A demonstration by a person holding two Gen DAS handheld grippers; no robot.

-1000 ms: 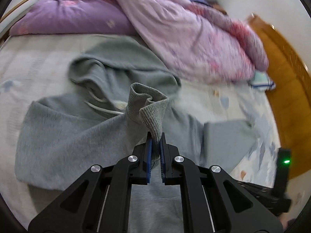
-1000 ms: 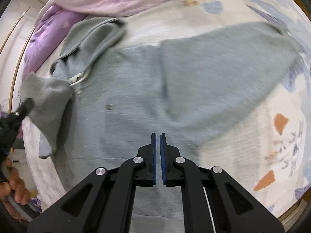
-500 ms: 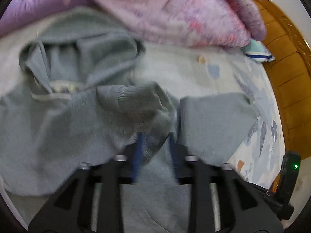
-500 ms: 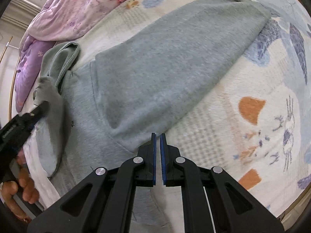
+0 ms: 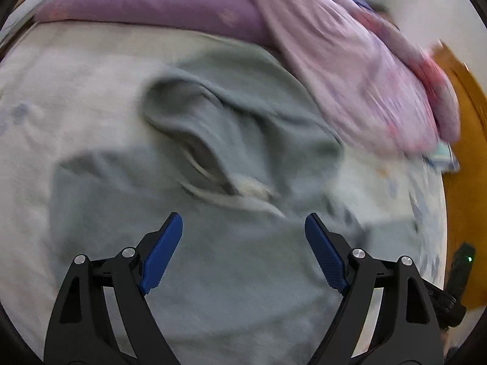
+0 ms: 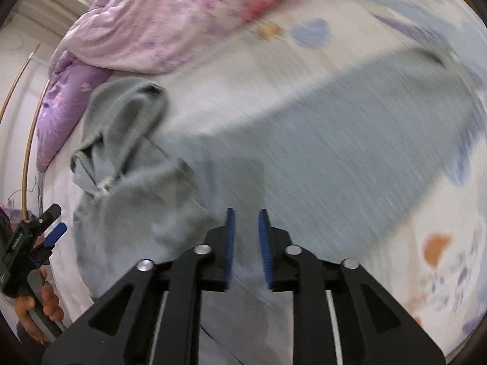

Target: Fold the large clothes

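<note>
Since a second ago we are no longer pinching the ribbed cuff: the left gripper [image 5: 243,228] is spreading its jaws wide, nothing between them, and the sleeve we were carrying is now lying across the chest of the grey hoodie [image 5: 231,273]. The right gripper [image 6: 246,222], shut a second ago, is opening its jaws a little over the hoodie [image 6: 304,164], and nothing is sitting between its blue pads [image 6: 230,243]. The hoodie is lying flat on the pale patterned bedsheet [image 6: 380,30], its hood [image 5: 213,115] bunched at the centre of the left view, just below the purple pillow [image 5: 152,3]. The pink quilt [image 5: 350,76] is crowding the hood's upper right edge. In the right view the other sleeve is stretching toward the upper right, bare sheet lying open along both its edges. At lower left a hand [image 6: 42,301] is gripping the left tool's handle.
</note>
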